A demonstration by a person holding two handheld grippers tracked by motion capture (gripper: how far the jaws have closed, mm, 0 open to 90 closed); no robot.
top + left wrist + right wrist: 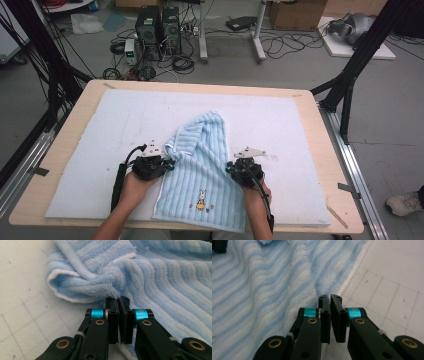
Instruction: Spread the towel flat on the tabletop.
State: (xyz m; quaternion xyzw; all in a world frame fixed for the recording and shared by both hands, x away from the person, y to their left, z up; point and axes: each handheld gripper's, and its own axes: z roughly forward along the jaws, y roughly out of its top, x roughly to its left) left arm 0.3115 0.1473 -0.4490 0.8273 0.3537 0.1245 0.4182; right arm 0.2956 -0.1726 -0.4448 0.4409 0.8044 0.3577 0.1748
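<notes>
- I take the towel [202,170] as my landmark: a blue-and-white striped one with a small rabbit print near its near hem, lying on the pale mat [90,150] toward the person's side of the table [65,130].
- My left gripper [172,164] sits at the towel's left edge. In the left gripper view the jaws are clenched together, tips against the bunched white-bound hem [75,272]. Whether any cloth is pinched between them I cannot tell; the tips hide the contact.
- My right gripper [229,169] sits at the towel's right edge, also clamped tight. In the right gripper view its tips meet just where the striped cloth [262,290] ends and the gridded mat [392,290] begins; again a bite on fabric is not clear.
- My guess at why they stand so: one claw on each side edge gives a matched pair of holds for lifting or folding the cloth evenly.
- The far part of the towel is gathered to a narrow peak, so its far corners are folded in.
- Beyond that peak and to both sides the mat lies bare, giving room to draw the edges outward; toward the person the hem runs close to the mat's near border, so little margin there.
</notes>
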